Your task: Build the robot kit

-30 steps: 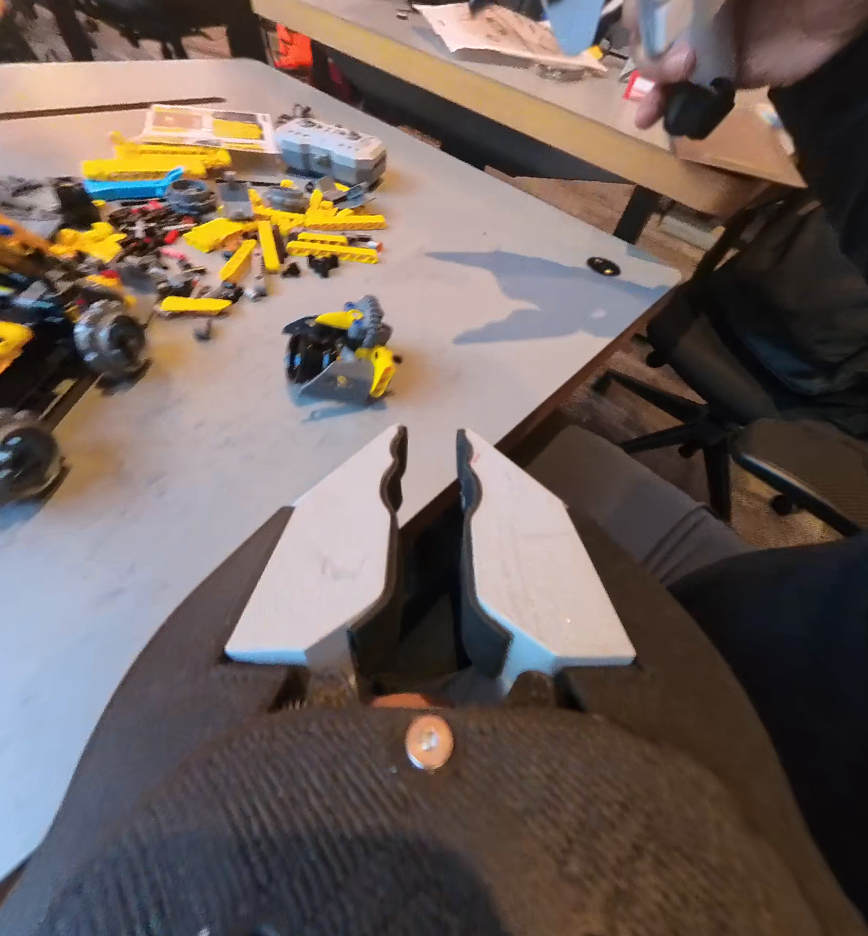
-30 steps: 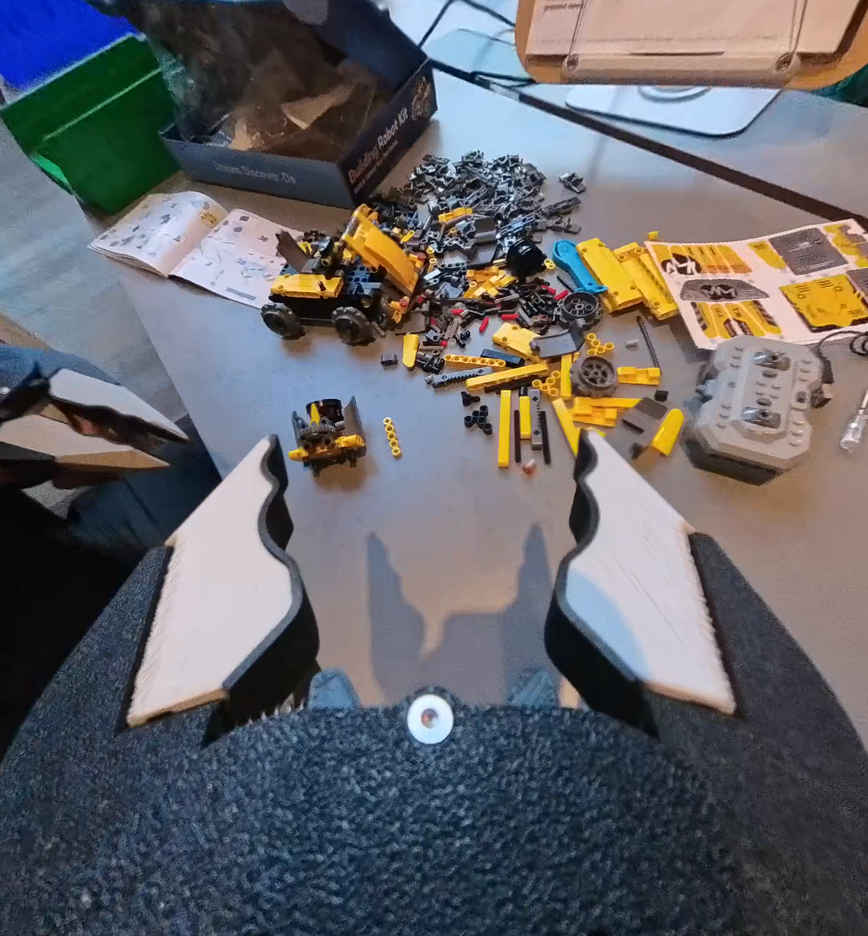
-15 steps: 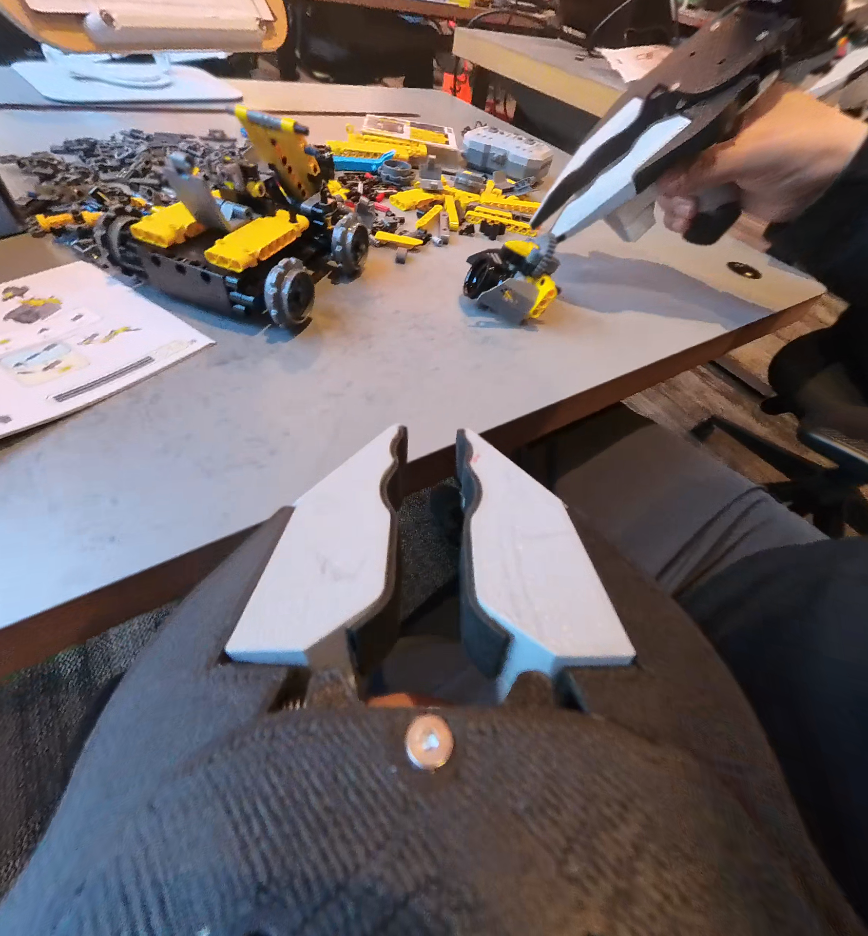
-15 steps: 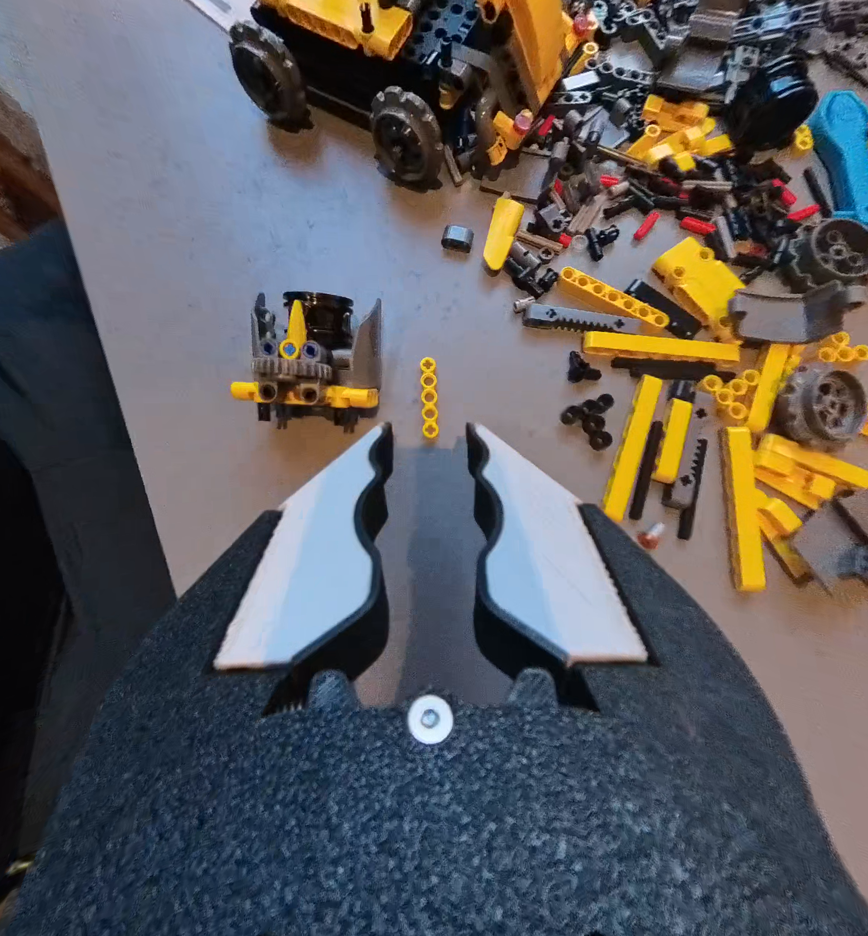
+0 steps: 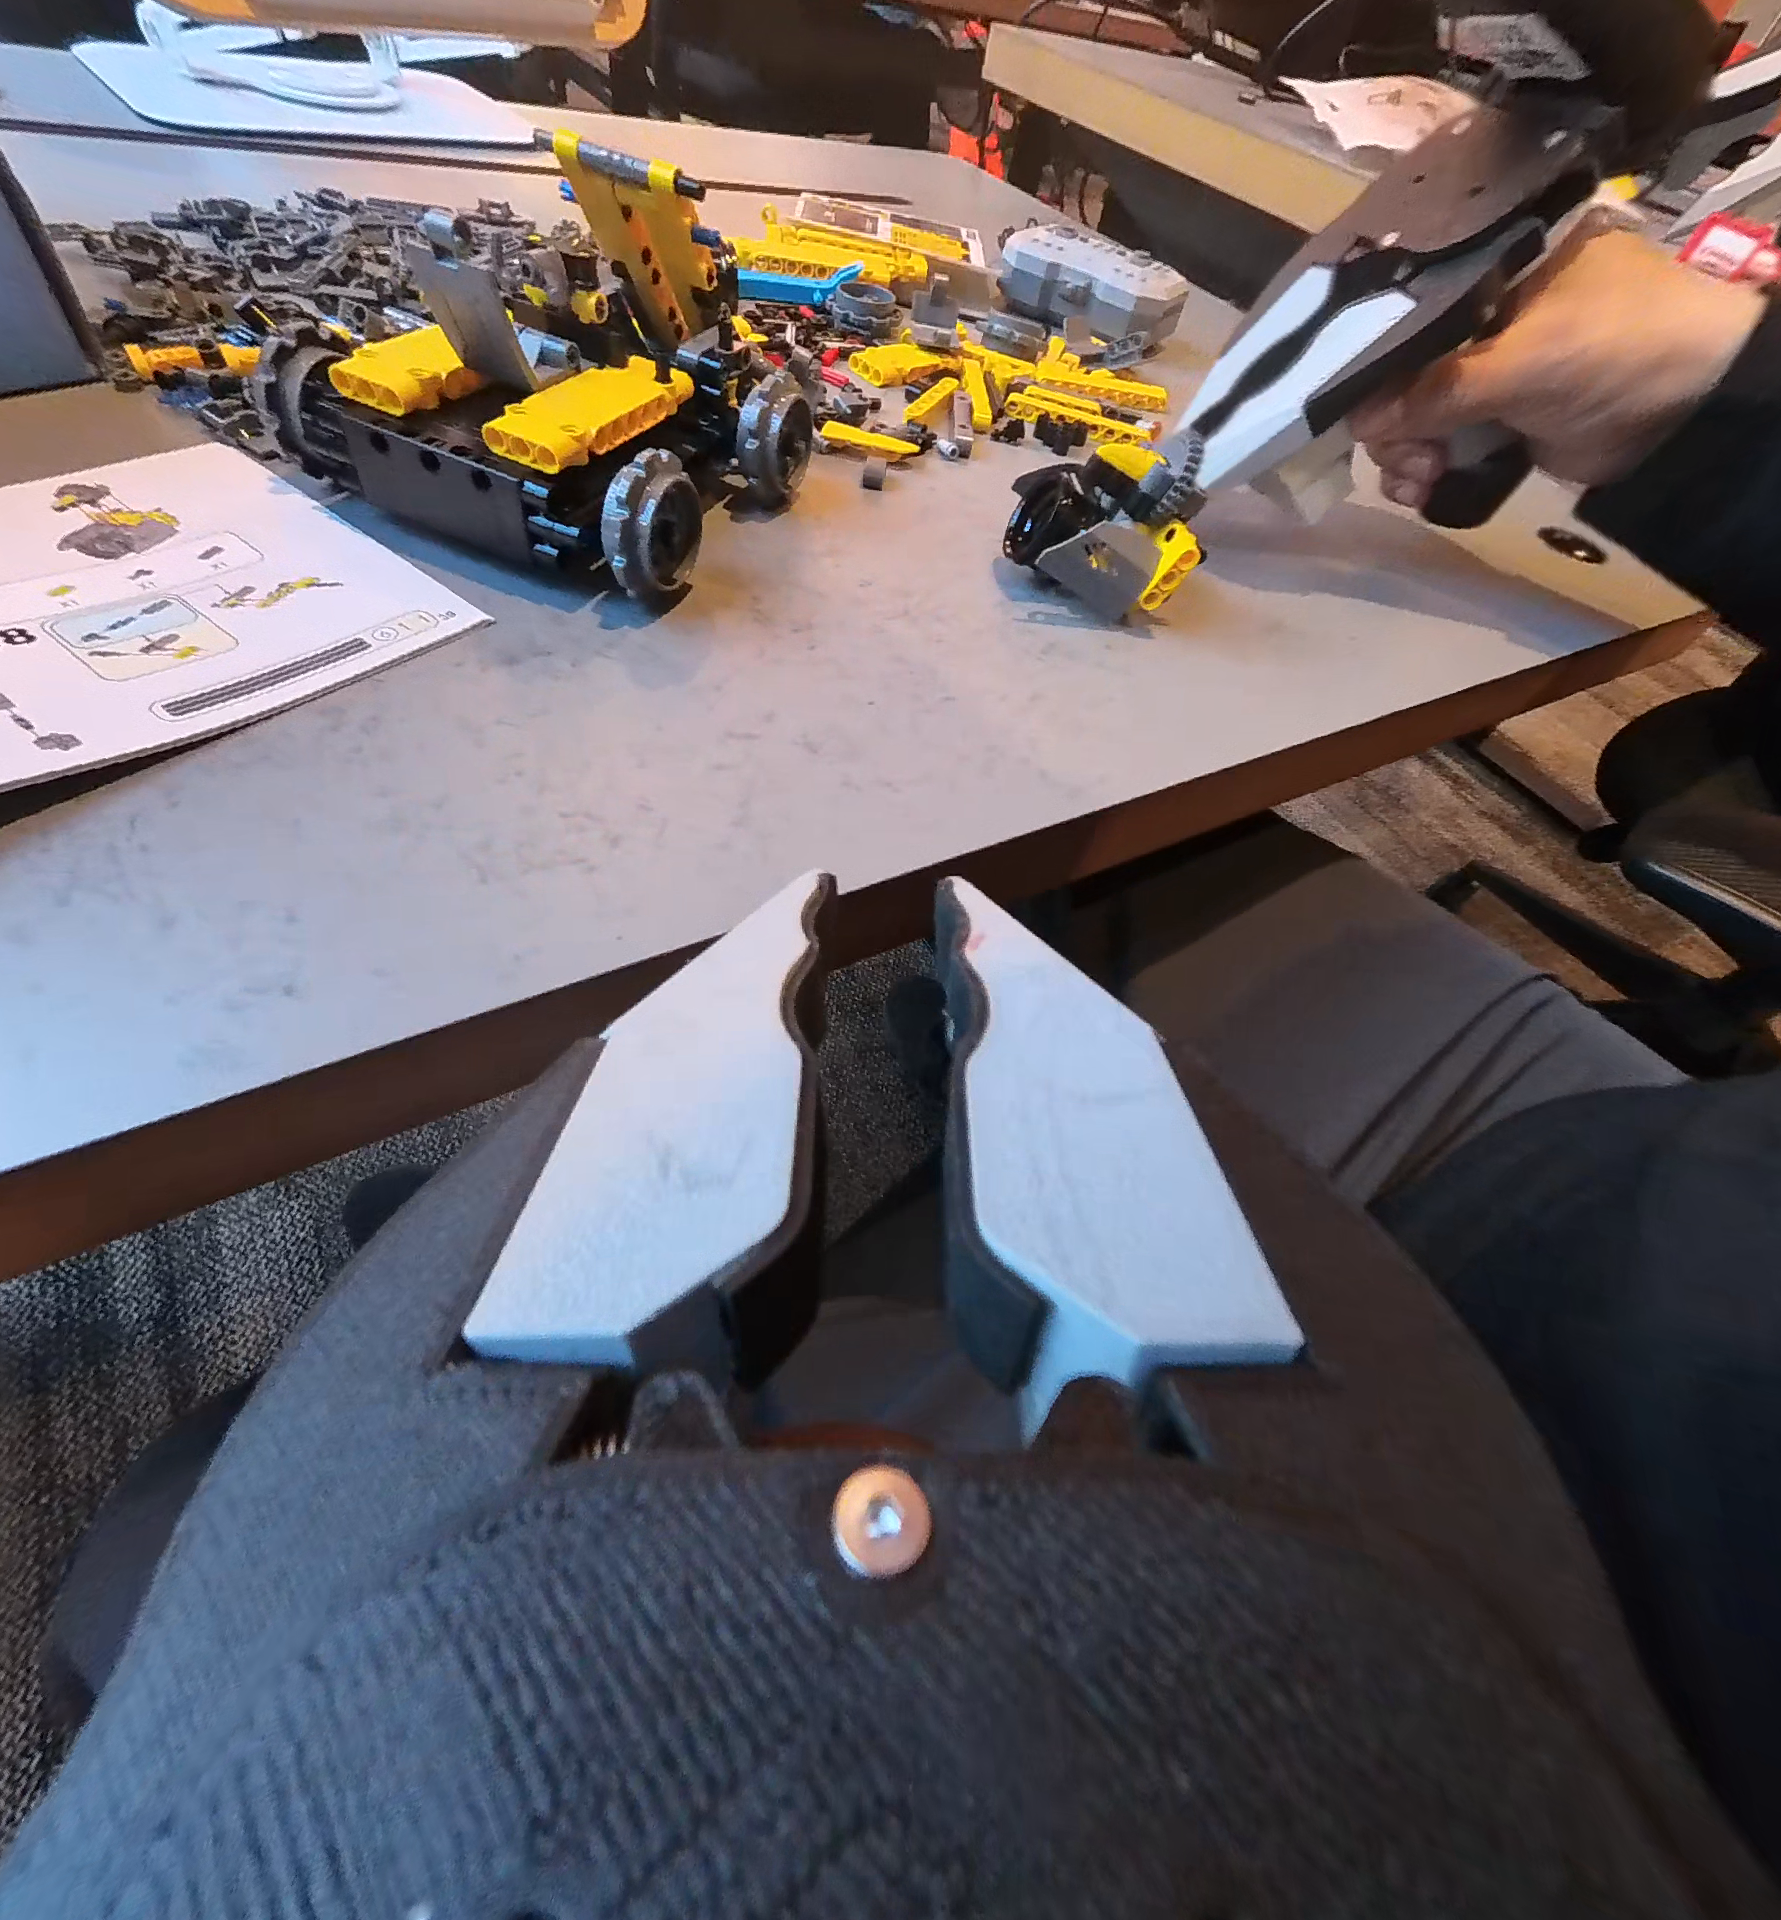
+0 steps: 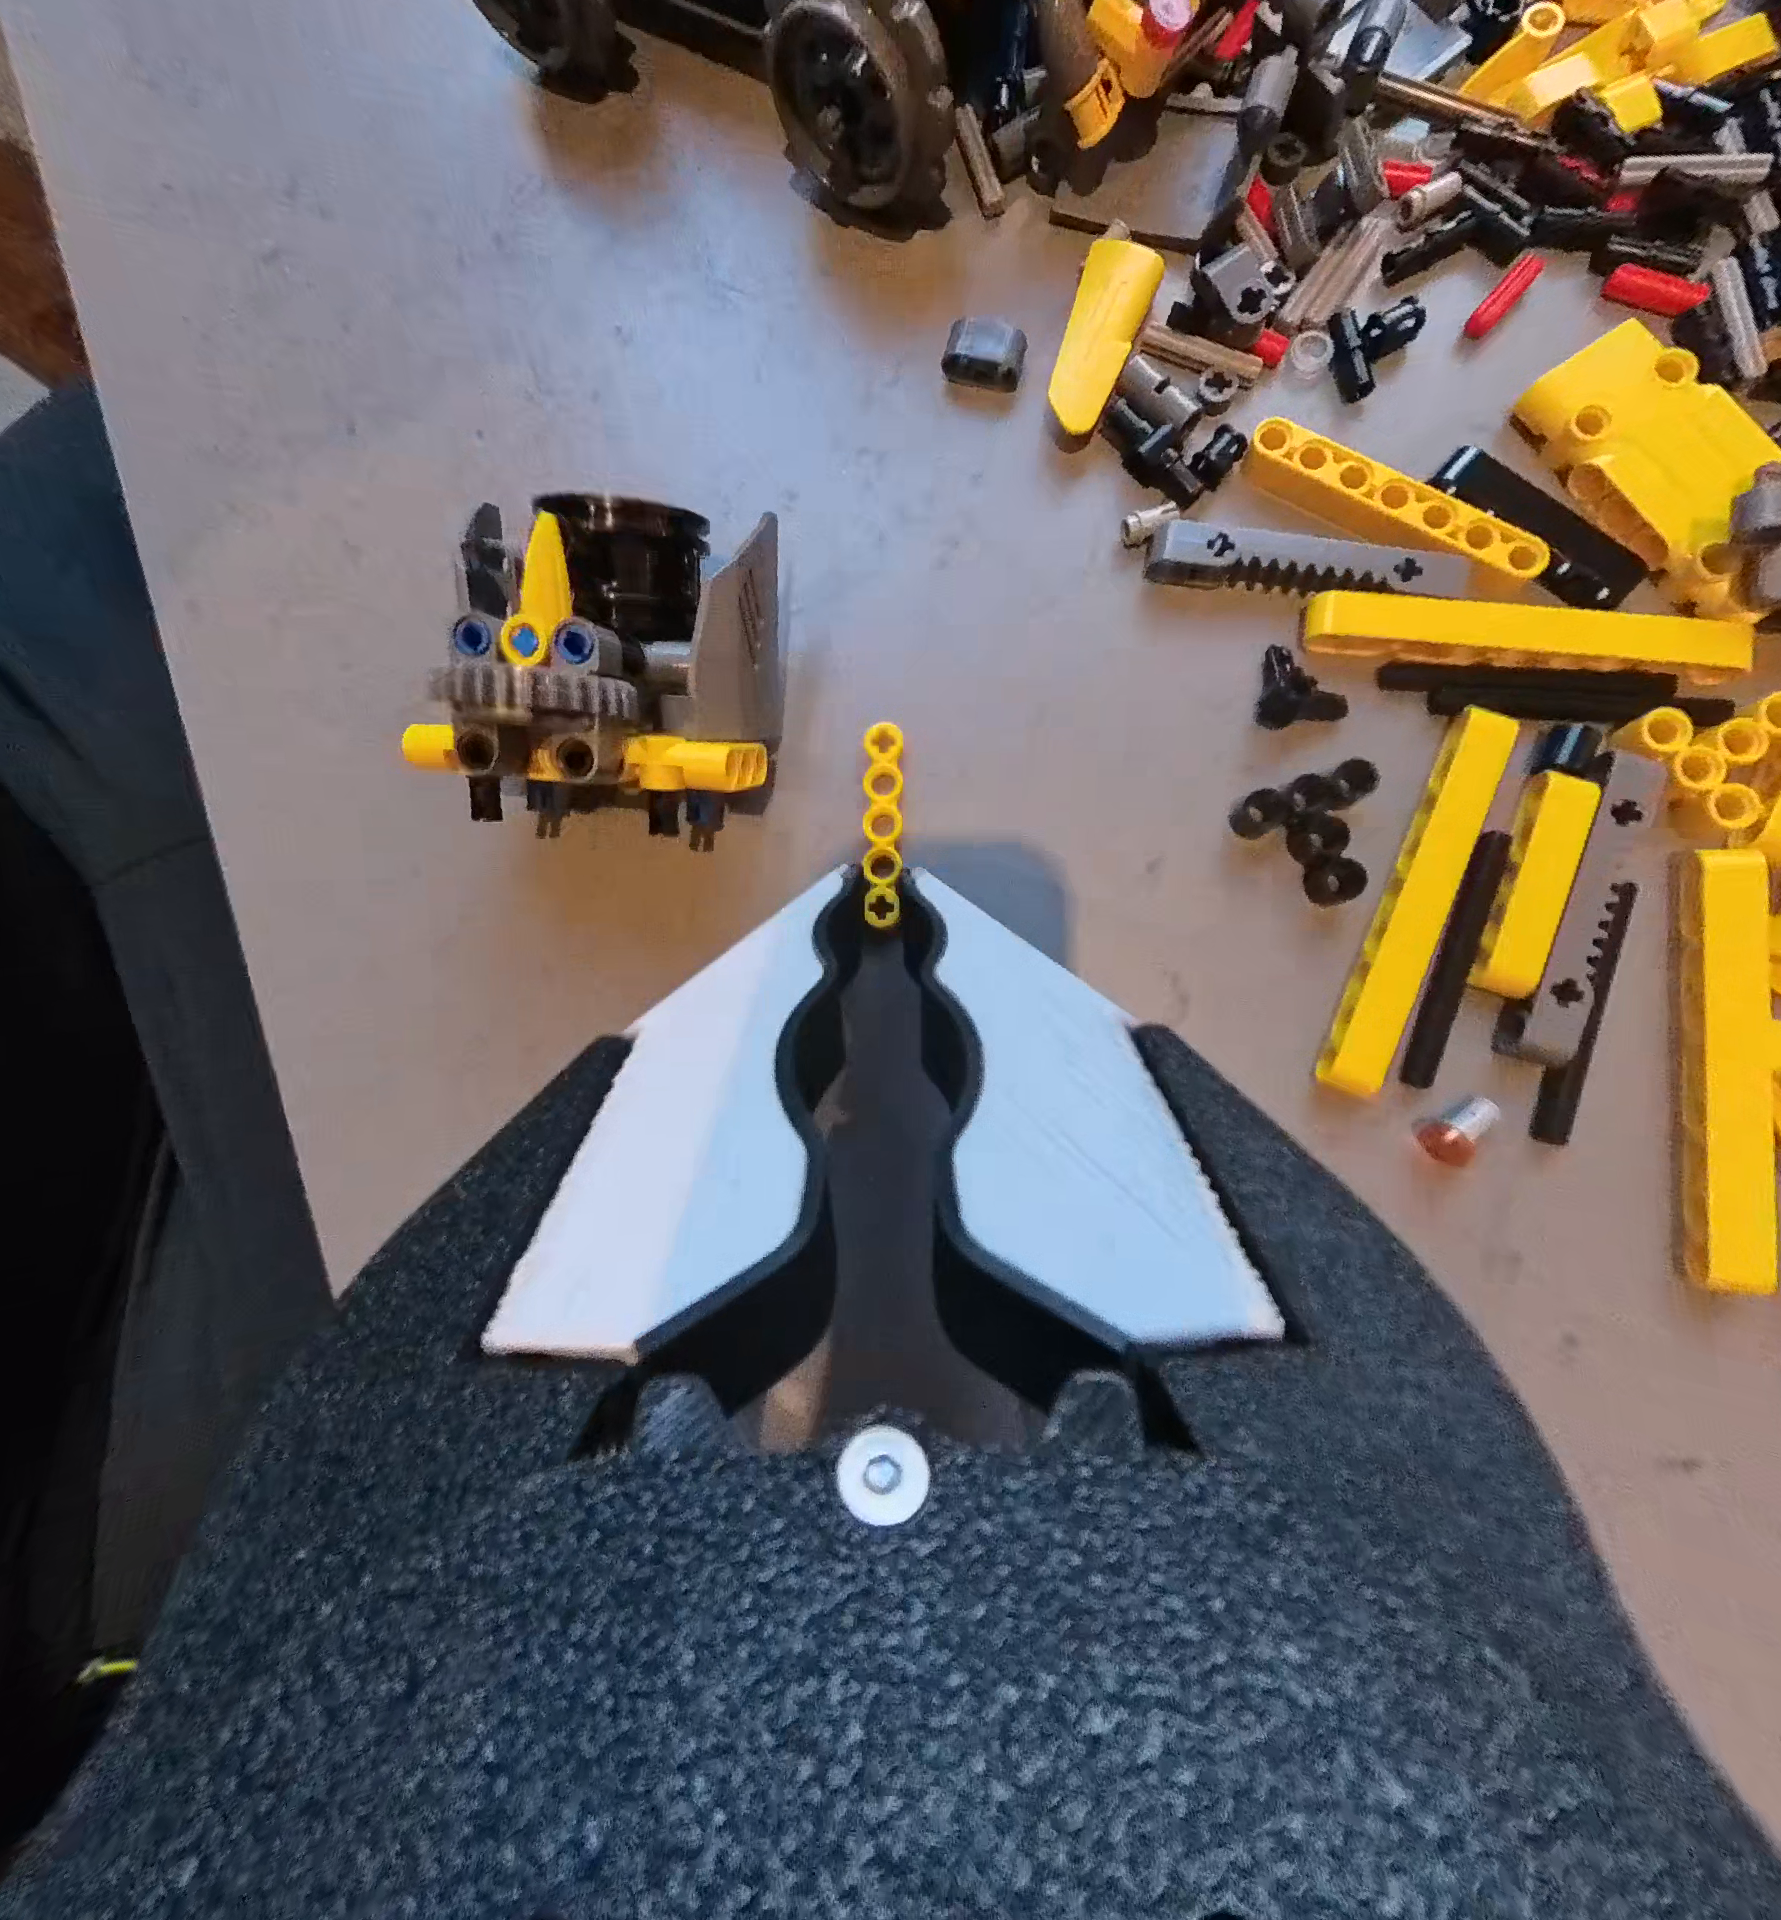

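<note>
In the right wrist view my right gripper [image 6: 881,883] has its tips closed on the near end of a thin yellow beam [image 6: 883,800] that lies flat on the grey table [image 6: 450,312]. A small yellow, grey and black assembly [image 6: 595,665] stands just left of the beam. In the left wrist view the right gripper [image 5: 1192,457], held by a hand, points down beside that assembly [image 5: 1104,520]. My left gripper [image 5: 881,904] hangs below the table's near edge over a lap. Its jaws stand a narrow gap apart with nothing between them.
A yellow and black wheeled vehicle [image 5: 512,457] stands mid-table, with an open instruction booklet [image 5: 138,623] to its left. Loose yellow, black and grey parts [image 6: 1488,623] lie right of the beam. A grey block [image 5: 1088,275] sits behind them. An office chair [image 5: 1748,862] stands on the right. About 25 cm separates my left fingertips from my right.
My right gripper came down to the table and closed from wide open onto the thin yellow beam. The left gripper drew back below the table edge with its gap unchanged.
</note>
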Demonstrator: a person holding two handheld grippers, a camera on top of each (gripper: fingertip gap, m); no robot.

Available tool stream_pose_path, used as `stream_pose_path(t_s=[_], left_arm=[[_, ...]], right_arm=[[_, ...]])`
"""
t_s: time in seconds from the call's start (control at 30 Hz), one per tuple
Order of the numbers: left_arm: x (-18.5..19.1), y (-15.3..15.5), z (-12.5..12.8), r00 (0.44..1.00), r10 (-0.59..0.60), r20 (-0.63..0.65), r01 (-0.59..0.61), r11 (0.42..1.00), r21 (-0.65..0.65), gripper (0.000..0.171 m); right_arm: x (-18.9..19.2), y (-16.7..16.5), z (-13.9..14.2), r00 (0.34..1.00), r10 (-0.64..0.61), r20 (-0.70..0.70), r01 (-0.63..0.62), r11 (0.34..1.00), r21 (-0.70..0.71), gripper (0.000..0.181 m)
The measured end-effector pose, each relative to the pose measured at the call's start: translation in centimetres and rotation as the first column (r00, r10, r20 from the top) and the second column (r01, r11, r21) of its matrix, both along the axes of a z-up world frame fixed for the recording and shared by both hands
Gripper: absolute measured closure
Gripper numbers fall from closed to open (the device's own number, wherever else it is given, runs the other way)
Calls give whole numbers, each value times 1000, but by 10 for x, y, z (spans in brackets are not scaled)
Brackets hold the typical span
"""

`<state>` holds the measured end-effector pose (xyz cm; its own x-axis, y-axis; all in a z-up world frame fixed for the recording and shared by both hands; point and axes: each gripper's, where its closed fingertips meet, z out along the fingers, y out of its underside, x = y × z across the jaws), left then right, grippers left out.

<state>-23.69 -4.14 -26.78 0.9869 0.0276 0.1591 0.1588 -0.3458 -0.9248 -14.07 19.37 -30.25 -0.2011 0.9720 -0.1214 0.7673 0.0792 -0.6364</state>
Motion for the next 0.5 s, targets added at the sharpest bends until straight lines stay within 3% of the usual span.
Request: stream_pose_path(t_s=[0.17, 0.23, 0.5], left_arm=[[1, 2, 0, 1000, -6, 10, 6, 1000, 3, 156], [3, 5, 1, 1000, -15, 9, 15, 1000, 4, 156], [8, 11, -1, 1000, -24, -13, 24, 1000, -5, 155]], right_arm=[[25, 1, 1, 999, -33, -1, 33, 999, 30, 172], [29, 2, 7, 998, -58, -28, 58, 998, 17, 159], [20, 5, 33, 973, -128, -193, 129, 992, -9, 142]])
